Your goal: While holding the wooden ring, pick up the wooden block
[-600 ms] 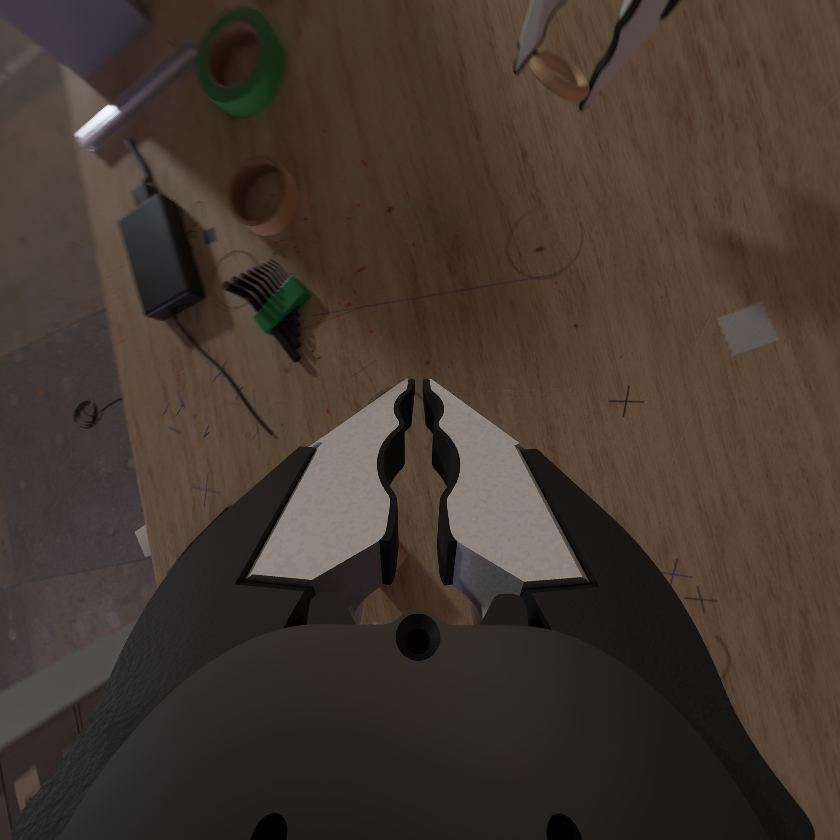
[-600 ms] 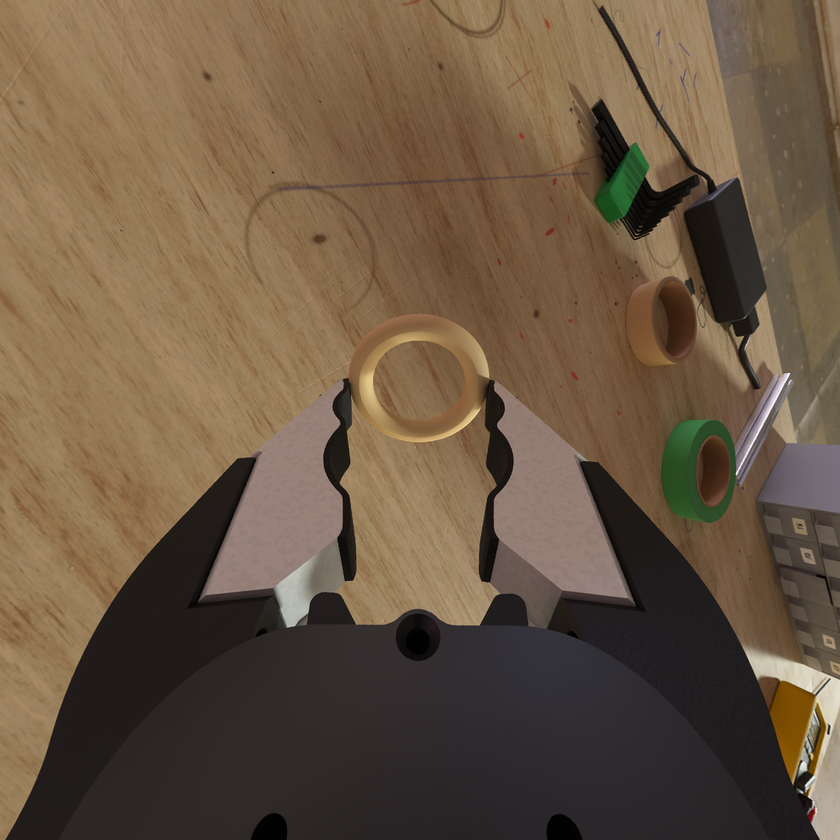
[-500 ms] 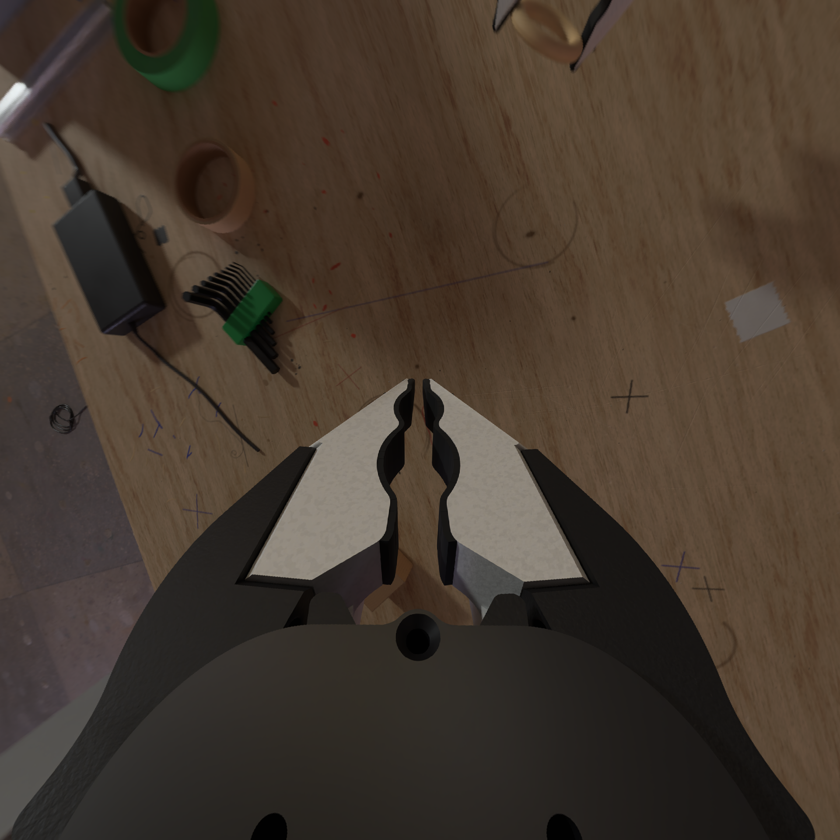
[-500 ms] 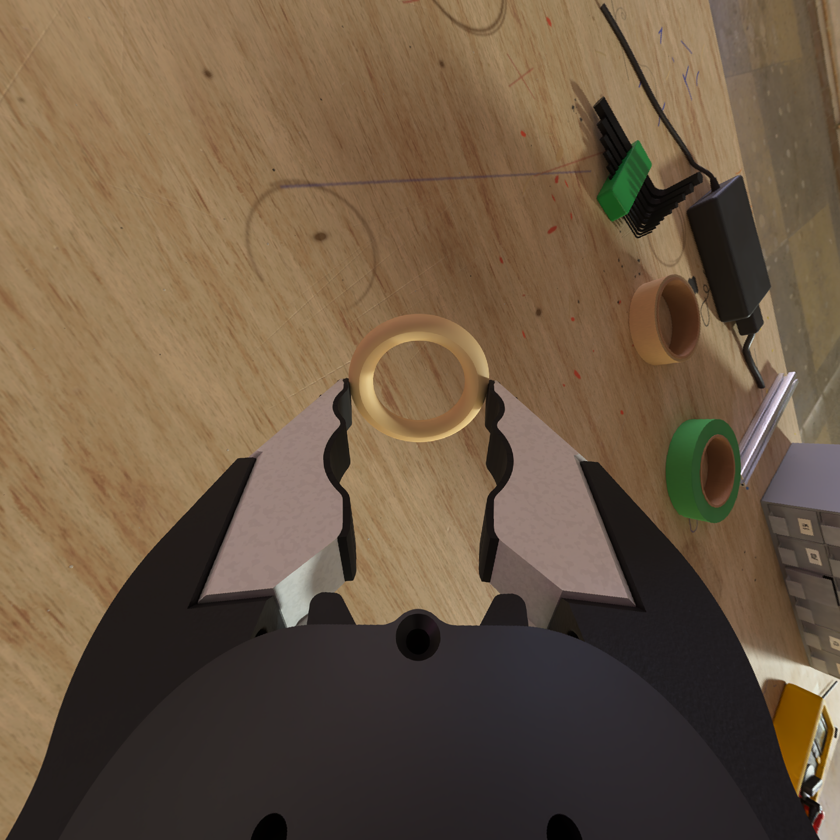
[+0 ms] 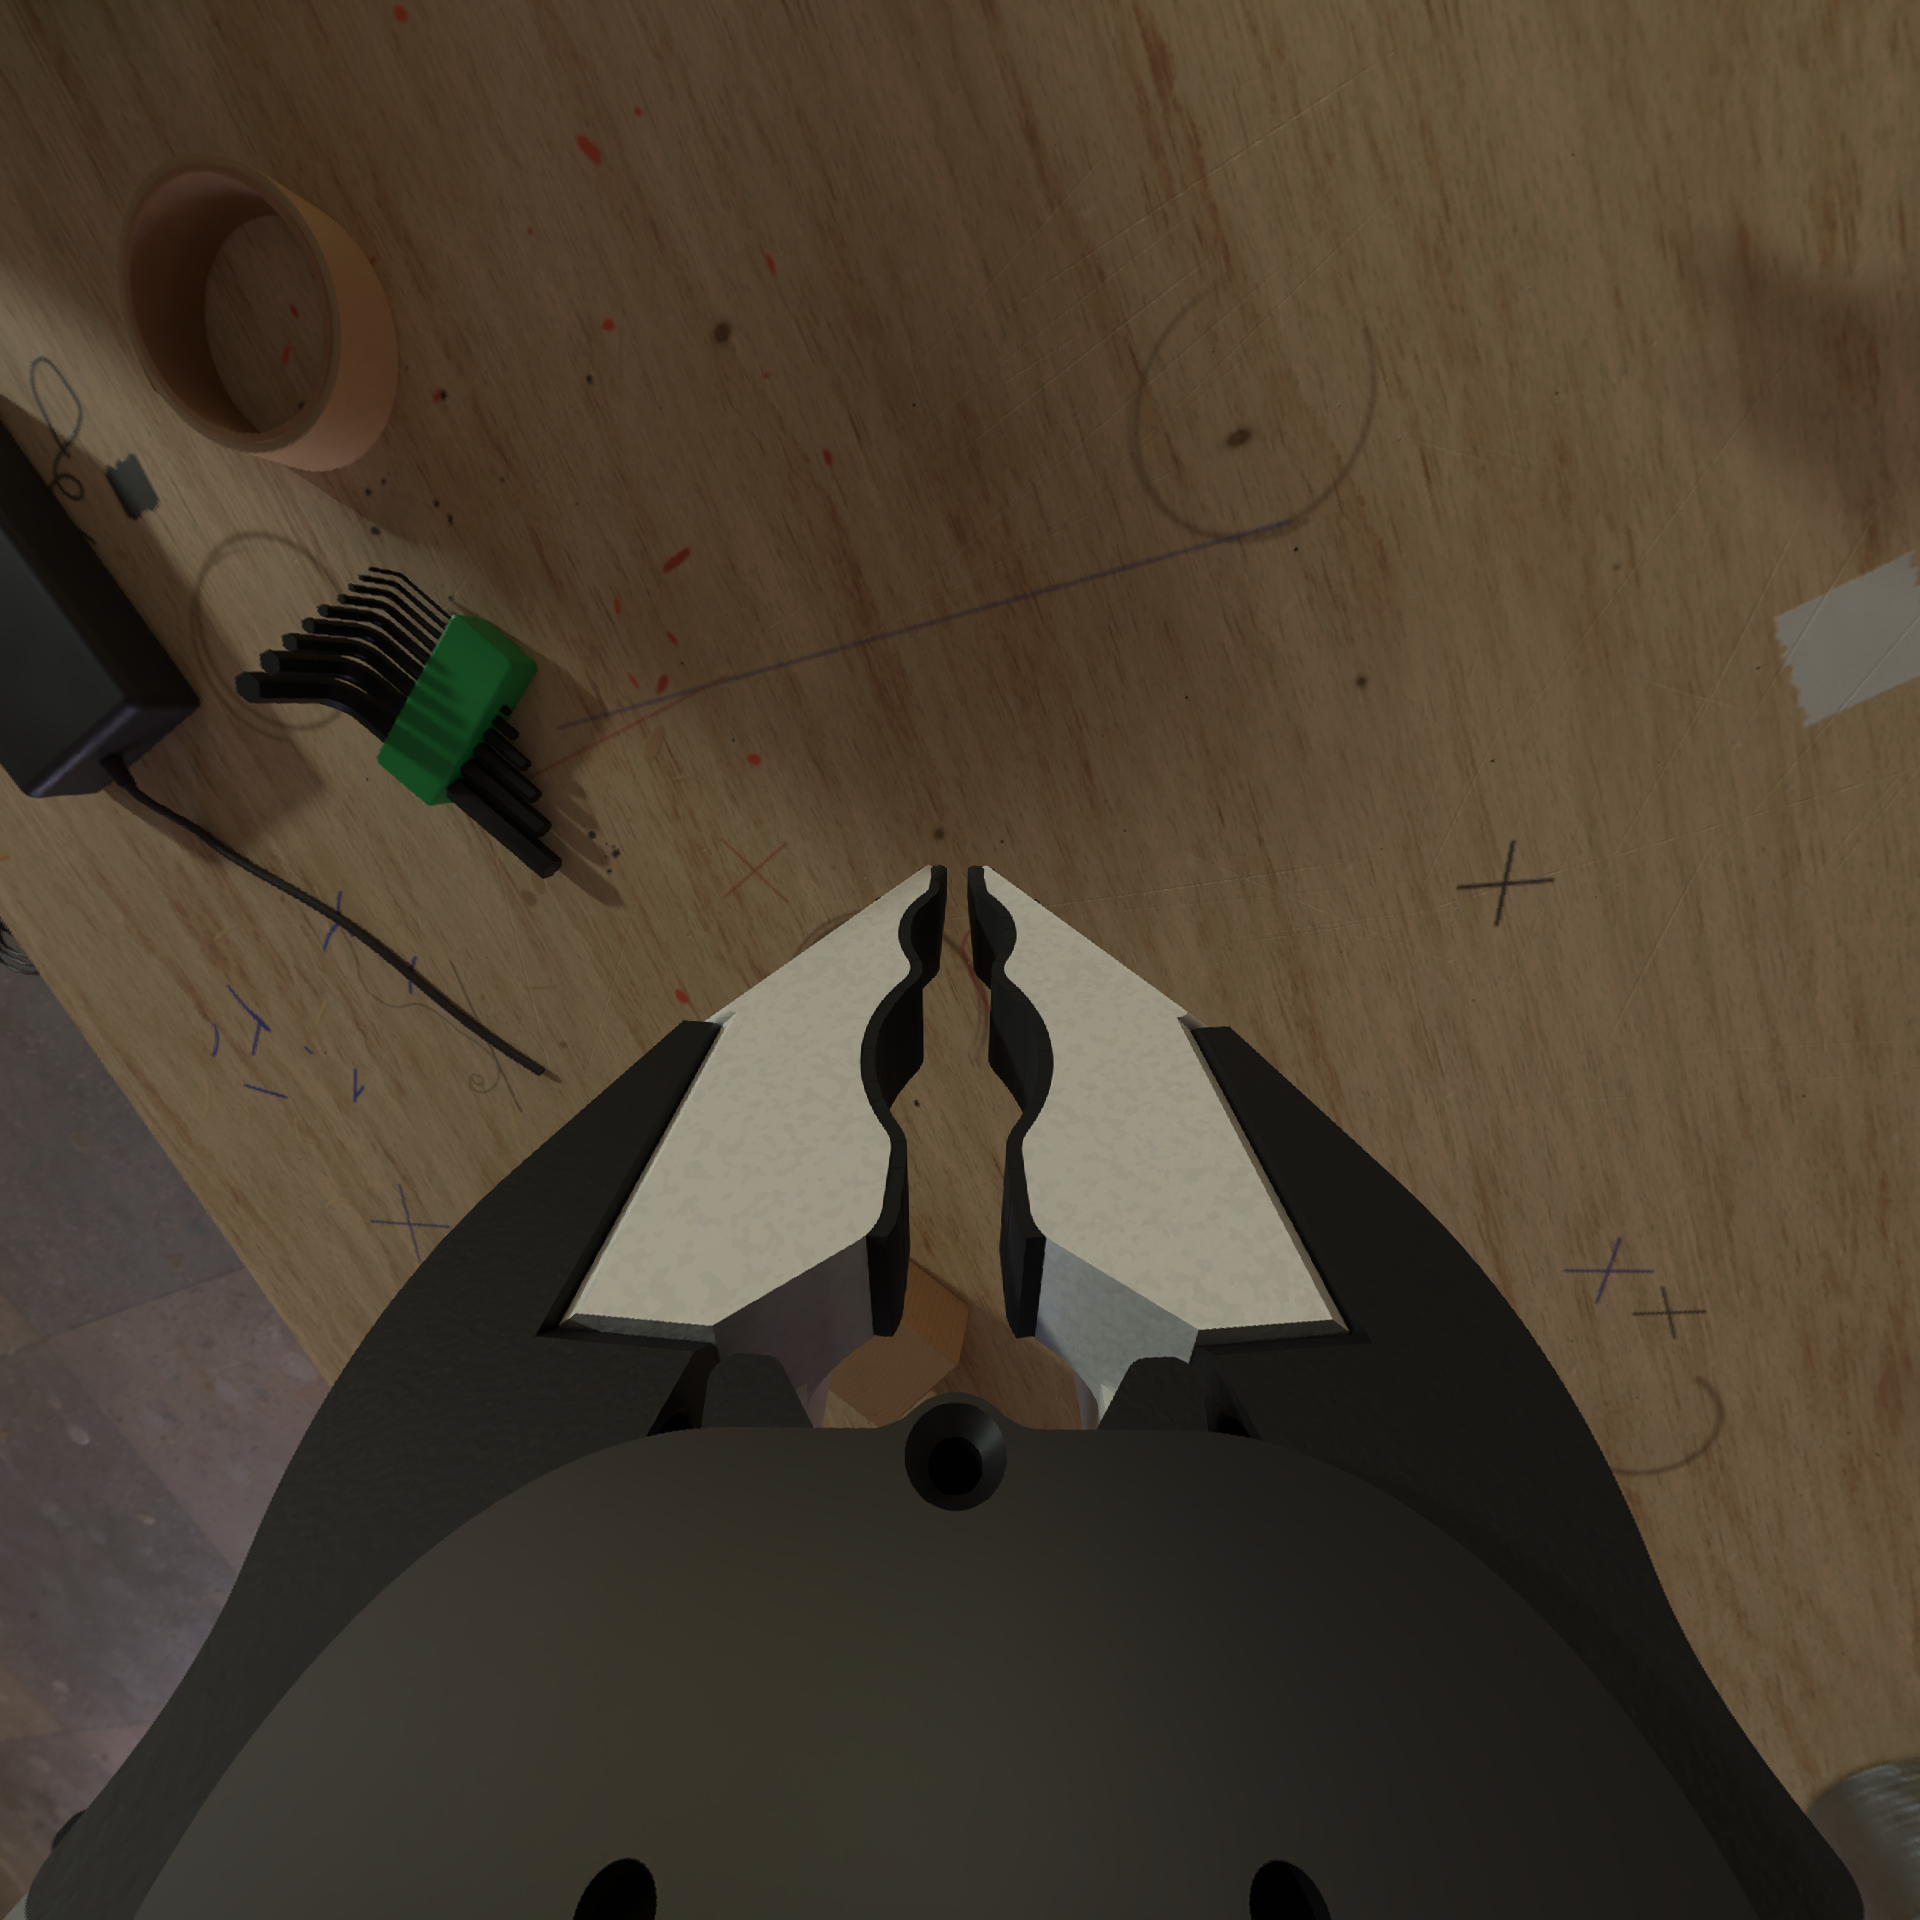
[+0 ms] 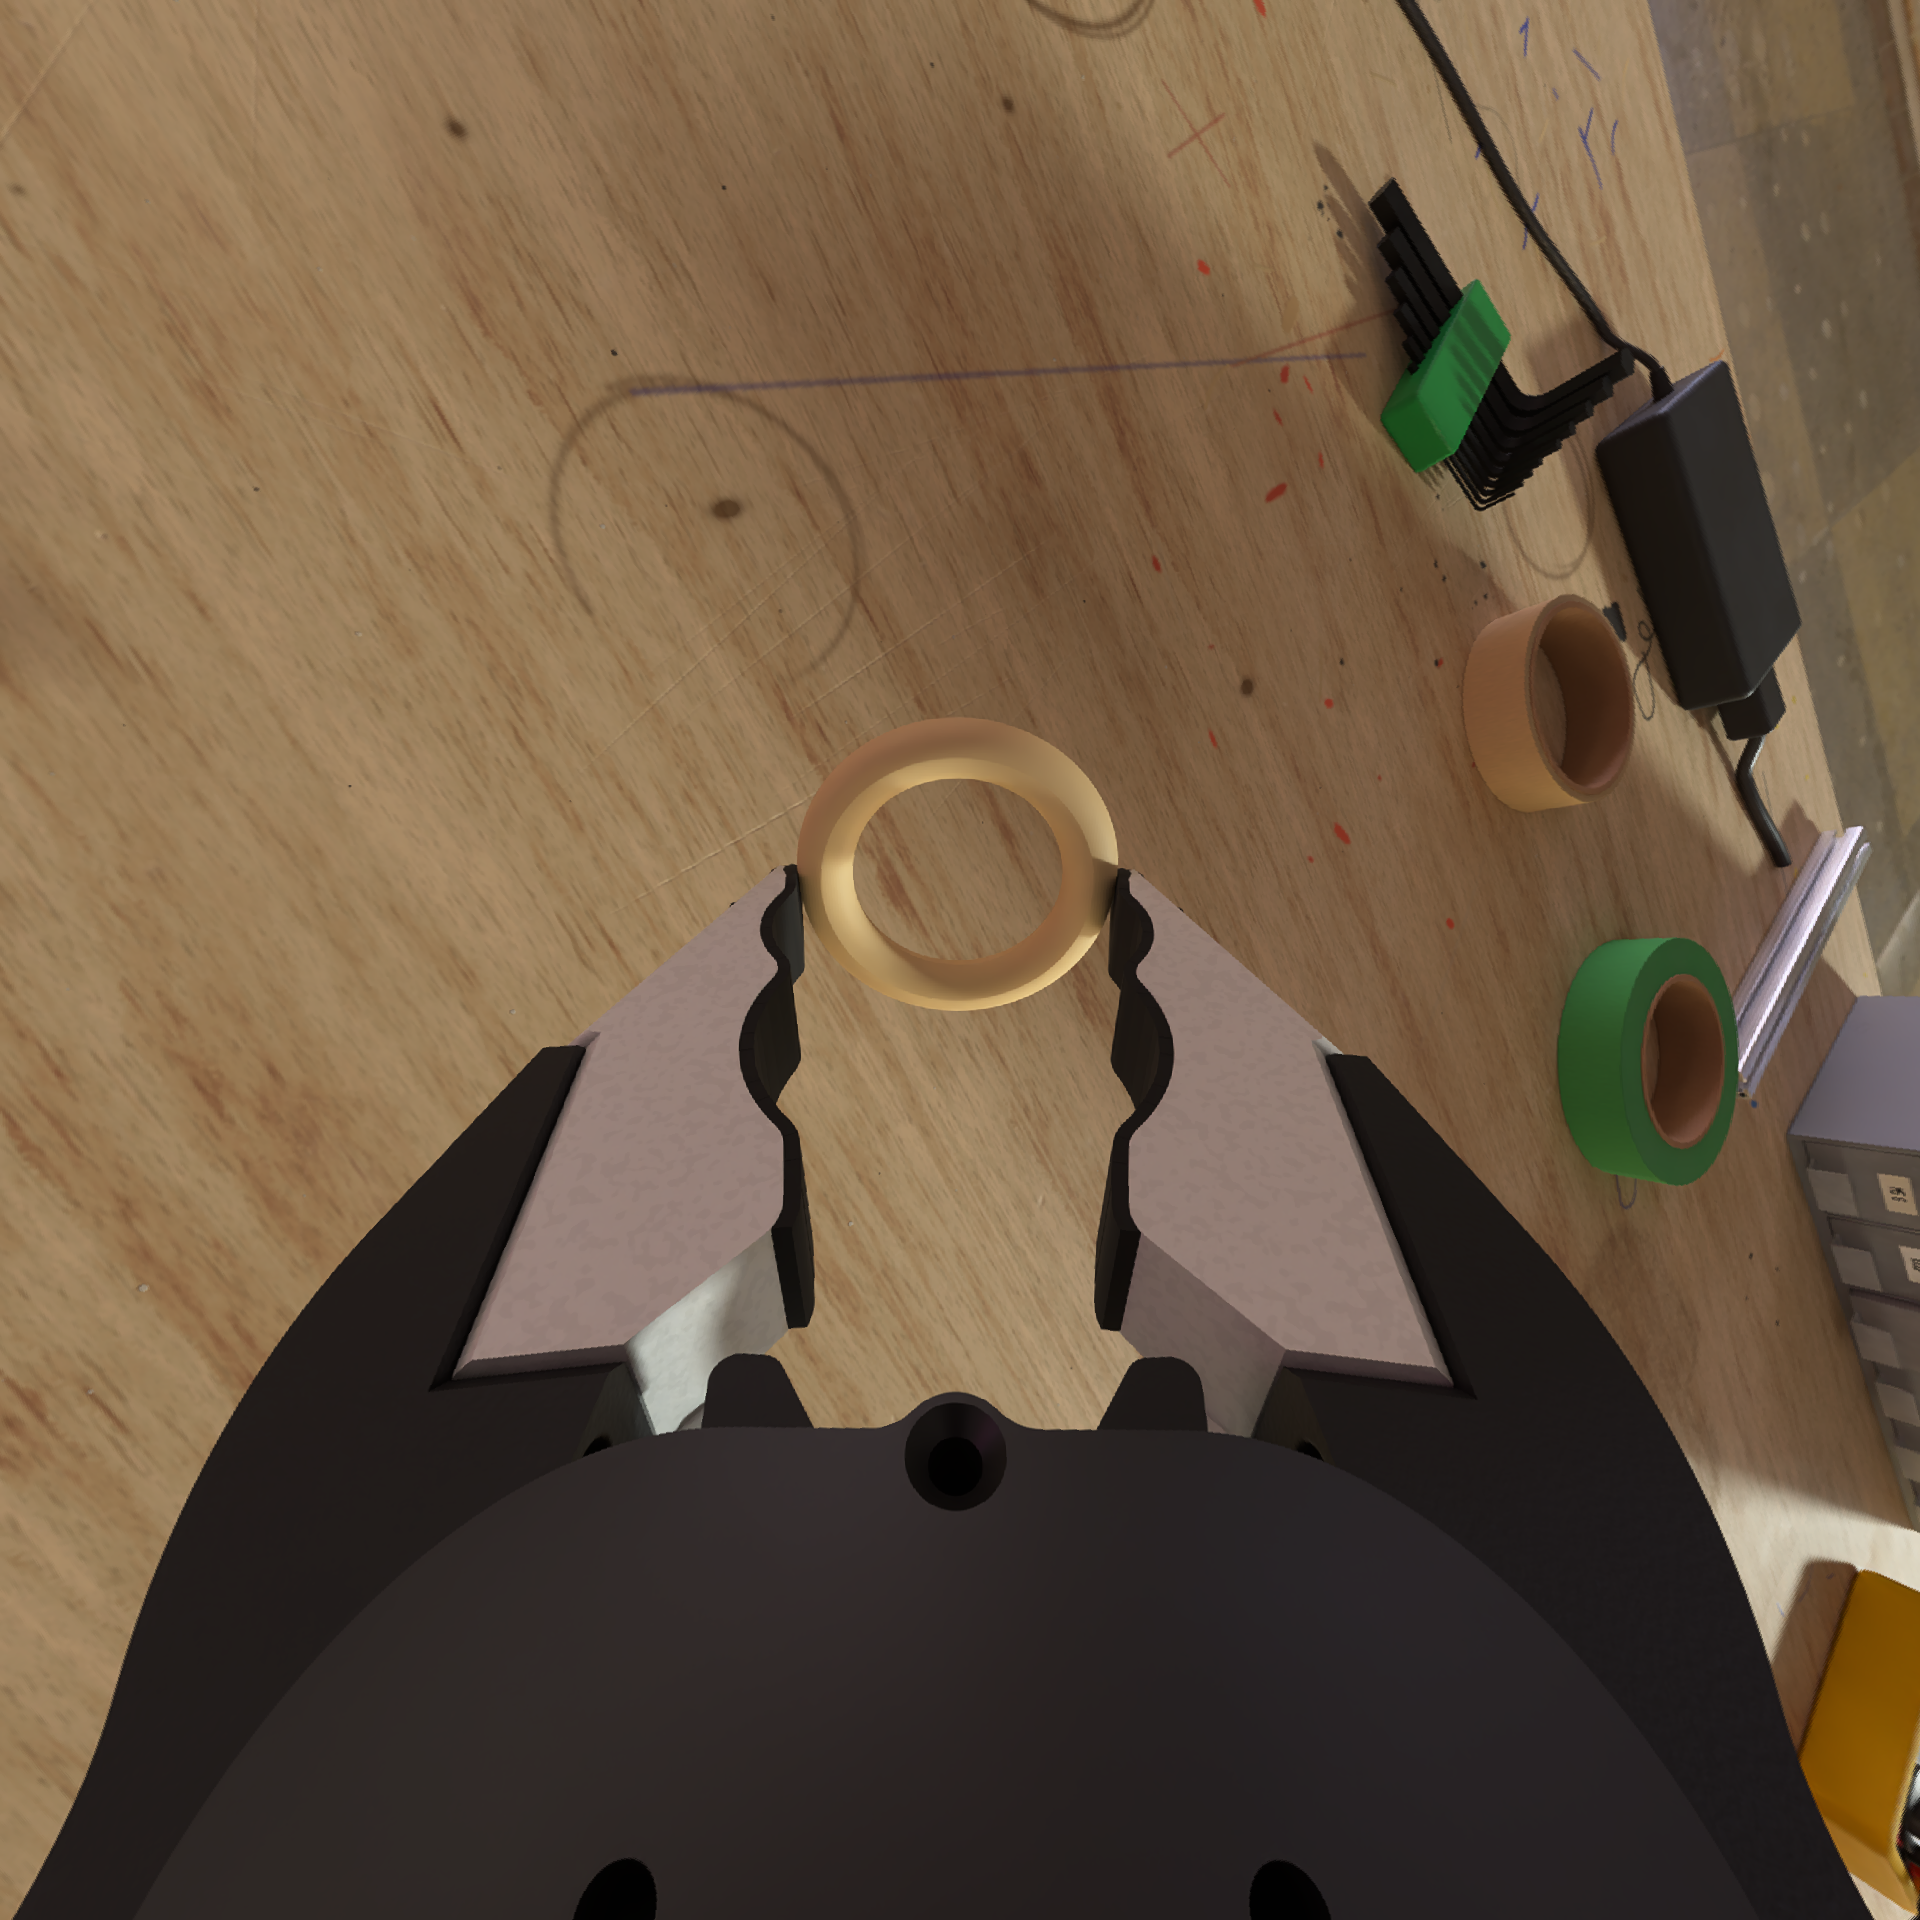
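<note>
My right gripper point(image 6: 956, 883) is shut on the wooden ring point(image 6: 961, 977), pinching it by its sides between the fingertips and holding it above the wooden table point(image 6: 416, 520). My left gripper point(image 5: 956, 878) is shut and empty, with only a thin gap between its tips, low over the table point(image 5: 1247, 208). A corner of the wooden block point(image 5: 904, 1351) shows on the table between the bases of the left fingers, behind the tips; most of it is hidden by the gripper body.
A tan tape roll point(image 5: 260, 312), a green-holder hex key set point(image 5: 436, 707) and a black power adapter point(image 5: 62, 665) with its cable lie to the left, near the table edge point(image 5: 208, 1174). A green tape roll point(image 6: 1647, 1060), a metal bar point(image 6: 1797, 956) and grey drawers point(image 6: 1870, 1195) sit right.
My left gripper has come closer to the table and shifted; the block has come into view between its finger bases and the right gripper has left its view. The right gripper barely moved.
</note>
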